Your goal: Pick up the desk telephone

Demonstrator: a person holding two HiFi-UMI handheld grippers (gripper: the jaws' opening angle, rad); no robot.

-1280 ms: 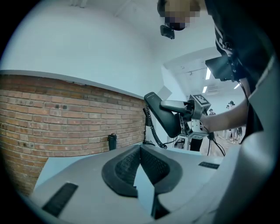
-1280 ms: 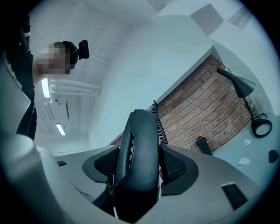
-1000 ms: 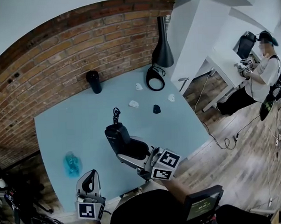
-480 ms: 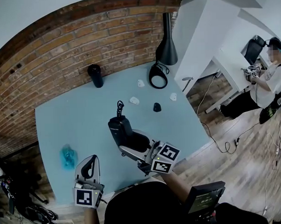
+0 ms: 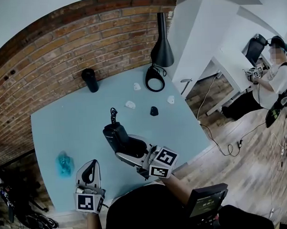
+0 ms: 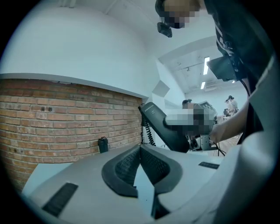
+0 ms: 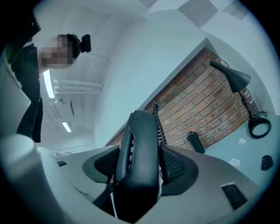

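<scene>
The desk telephone (image 5: pixel 118 136) is black, with a coiled cord (image 5: pixel 113 114) at its far end. My right gripper (image 5: pixel 128 150) is shut on it and holds it over the near part of the blue table (image 5: pixel 63 120). In the right gripper view the telephone (image 7: pixel 139 144) stands between both pads, with the cord (image 7: pixel 158 122) running up behind it. My left gripper (image 5: pixel 91 165) hangs at the table's near edge, left of the telephone. Its pads (image 6: pixel 127 168) meet at the tips with nothing between them. From the left gripper view the telephone (image 6: pixel 159 124) is seen raised and tilted to the right.
A black cylinder (image 5: pixel 90 80), a black lamp (image 5: pixel 160 44) and a black ring (image 5: pixel 154 79) stand at the table's far side by the brick wall. Small white pieces (image 5: pixel 130 104) and a small black piece (image 5: pixel 154 110) lie mid-table. A blue crumpled thing (image 5: pixel 64 165) lies near left. A person (image 5: pixel 270 77) is at a far white desk.
My right gripper has sunk a little with the telephone still in it. My left gripper has shifted slightly along the table's near edge.
</scene>
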